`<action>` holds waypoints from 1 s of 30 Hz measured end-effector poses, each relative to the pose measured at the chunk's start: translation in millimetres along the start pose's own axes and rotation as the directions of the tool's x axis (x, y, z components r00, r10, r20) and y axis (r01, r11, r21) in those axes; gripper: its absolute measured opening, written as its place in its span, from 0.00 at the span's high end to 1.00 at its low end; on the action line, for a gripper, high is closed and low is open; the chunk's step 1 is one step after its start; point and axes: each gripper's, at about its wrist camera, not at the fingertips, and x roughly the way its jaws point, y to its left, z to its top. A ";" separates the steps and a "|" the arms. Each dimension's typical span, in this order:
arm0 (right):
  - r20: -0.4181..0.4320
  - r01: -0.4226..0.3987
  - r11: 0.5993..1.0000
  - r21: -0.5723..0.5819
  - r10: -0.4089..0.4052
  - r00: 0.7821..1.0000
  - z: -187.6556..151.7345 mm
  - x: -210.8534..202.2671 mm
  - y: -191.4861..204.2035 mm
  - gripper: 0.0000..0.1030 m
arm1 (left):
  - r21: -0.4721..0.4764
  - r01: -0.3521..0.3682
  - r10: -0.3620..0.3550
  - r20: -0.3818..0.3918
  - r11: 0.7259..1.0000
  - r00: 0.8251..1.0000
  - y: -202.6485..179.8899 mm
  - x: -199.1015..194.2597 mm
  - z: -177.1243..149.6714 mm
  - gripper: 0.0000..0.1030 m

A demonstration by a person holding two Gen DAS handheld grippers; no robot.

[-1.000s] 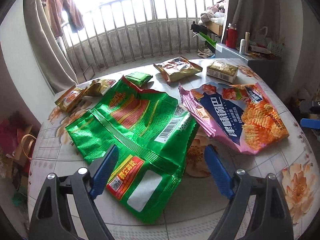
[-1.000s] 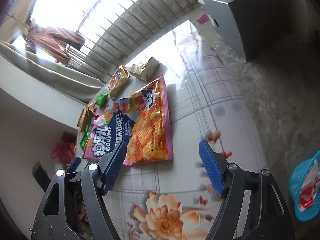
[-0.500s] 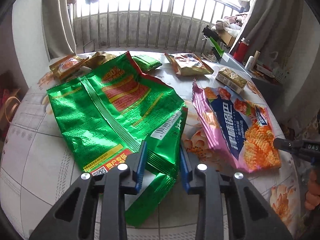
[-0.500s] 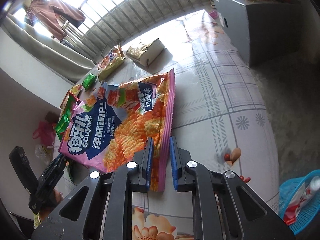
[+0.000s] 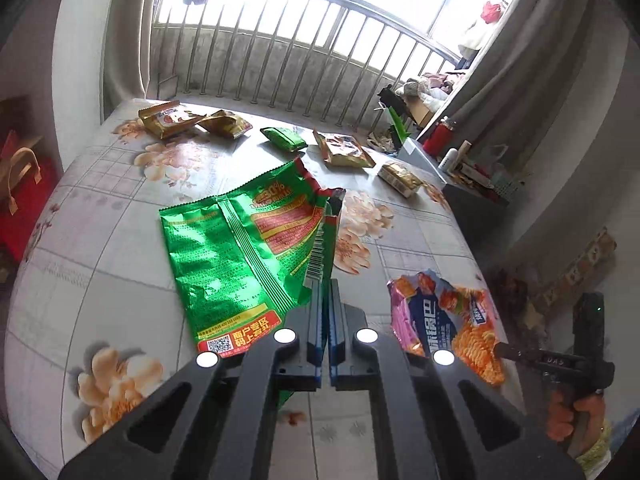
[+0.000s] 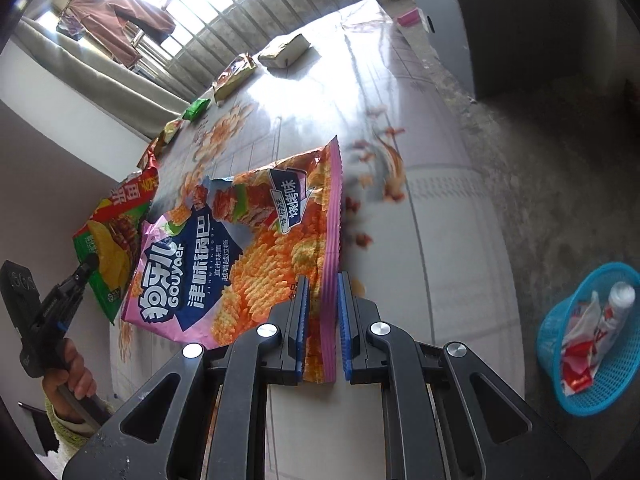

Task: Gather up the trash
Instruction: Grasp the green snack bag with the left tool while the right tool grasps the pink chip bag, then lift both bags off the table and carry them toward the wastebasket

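My left gripper (image 5: 325,292) is shut on the edge of a big green snack bag (image 5: 240,256), which hangs crumpled and partly raised above the flowered table (image 5: 100,248). My right gripper (image 6: 323,280) is shut on the pink sealed edge of an orange and pink snack bag (image 6: 248,248). That bag lies near the table's right edge. In the left wrist view the pink bag (image 5: 444,316) shows at lower right, with the right gripper (image 5: 500,347) and a hand behind it. The right wrist view shows the green bag (image 6: 108,248) pinched by the left gripper (image 6: 90,260).
Several small snack packets (image 5: 344,150) lie along the far side of the table. A blue basket (image 6: 592,344) holding wrappers and a tube stands on the floor to the right. A grey cabinet (image 6: 500,20) stands past the table, and a railing and curtains lie beyond it.
Both grippers went from wide open to shut, each on its bag. The green bag has been pulled up and folded; the pink bag has slid toward the table's edge.
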 end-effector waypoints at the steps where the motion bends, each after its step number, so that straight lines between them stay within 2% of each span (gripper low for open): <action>1: 0.007 0.021 1.000 -0.006 -0.021 1.000 -11.7 -8.0 0.4 0.88 | 0.005 0.012 -0.012 0.004 1.000 1.000 -4.9 -11.8 -6.5 0.98; 4: 0.027 0.075 0.997 -0.028 -0.074 0.997 -41.4 -27.0 4.4 0.88 | 0.046 0.035 -0.036 0.020 0.998 0.999 -25.4 -37.5 -23.3 0.98; 7: 0.059 0.137 0.989 -0.058 -0.134 0.989 -65.7 -41.4 12.6 0.88 | 0.151 0.003 -0.007 0.026 0.989 1.000 -54.8 -50.0 -44.6 0.98; 11: 0.070 0.166 0.984 -0.070 -0.162 0.984 -90.7 -49.8 18.3 0.88 | 0.305 -0.021 0.027 -0.015 0.952 1.000 -91.7 -42.3 -81.4 0.98; 13: 0.073 0.162 0.985 -0.060 -0.157 0.985 -96.4 -53.8 17.6 0.88 | 0.383 -0.038 0.052 -0.028 0.923 0.998 -105.5 -35.0 -99.9 0.98; 14: 0.077 0.154 0.987 -0.053 -0.149 0.986 -97.5 -55.0 17.1 0.88 | 0.420 -0.066 0.076 -0.007 0.905 0.997 -111.3 -31.9 -109.8 0.98; 16: 0.083 0.123 0.992 -0.024 -0.120 0.989 -99.9 -59.0 12.3 0.88 | 0.466 -0.098 0.114 -0.006 0.879 0.993 -114.2 -21.7 -124.1 0.98; 19: 0.077 0.034 0.998 0.045 -0.037 0.996 -103.1 -62.0 0.8 0.85 | 0.468 -0.097 0.132 -0.042 0.879 0.990 -109.3 -7.6 -136.1 0.98; 22: 0.076 -0.063 0.992 0.112 0.054 0.996 -106.0 -63.9 -12.9 0.80 | 0.479 -0.100 0.137 -0.042 0.872 0.990 -107.7 -5.5 -143.1 0.98; 27: 0.090 -0.239 0.945 0.224 0.224 0.970 -108.9 -63.4 -30.4 0.63 | 0.484 -0.095 0.135 -0.048 0.870 0.990 -106.5 -2.5 -148.8 0.98; 30: 0.090 -0.280 0.926 0.254 0.266 0.960 -107.0 -60.0 -33.5 0.60 | 0.487 -0.098 0.137 -0.044 0.868 0.990 -107.2 -1.9 -151.0 0.98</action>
